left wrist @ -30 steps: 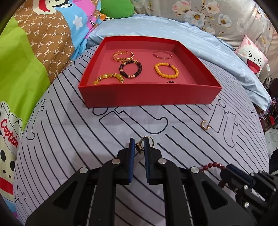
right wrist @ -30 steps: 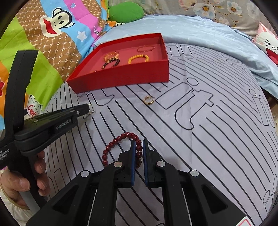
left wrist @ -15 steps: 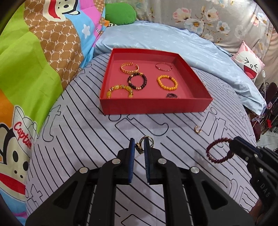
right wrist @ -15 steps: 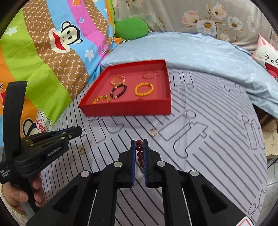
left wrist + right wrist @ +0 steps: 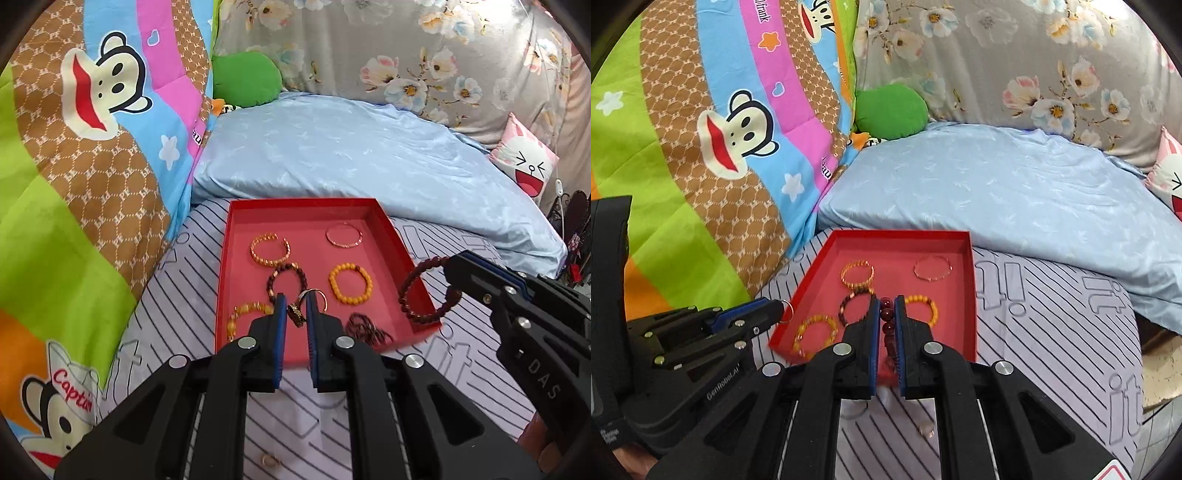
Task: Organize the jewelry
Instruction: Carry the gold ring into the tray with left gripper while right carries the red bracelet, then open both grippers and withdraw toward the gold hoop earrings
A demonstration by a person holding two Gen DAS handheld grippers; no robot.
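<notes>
A red tray (image 5: 406,258) (image 5: 971,295) lies on the striped bedsheet with several bracelets in it. My left gripper (image 5: 296,310) is shut on a gold ring (image 5: 313,297) and holds it above the tray's near part. My right gripper (image 5: 886,306) is shut on a dark red bead bracelet (image 5: 887,317), held above the tray's near edge. In the left wrist view that bracelet (image 5: 424,291) hangs from the right gripper (image 5: 452,264) over the tray's right corner. In the right wrist view the left gripper (image 5: 775,305) and its ring (image 5: 786,312) are at the tray's left edge.
A small gold ring (image 5: 269,459) lies on the sheet below the left gripper; it also shows in the right wrist view (image 5: 925,428). A blue pillow (image 5: 351,155) lies behind the tray. A patterned quilt (image 5: 92,147) rises on the left.
Both grippers have risen from the sheet and moved forward over the tray, each carrying its piece. The bracelet and the ring now hang over the tray's near side.
</notes>
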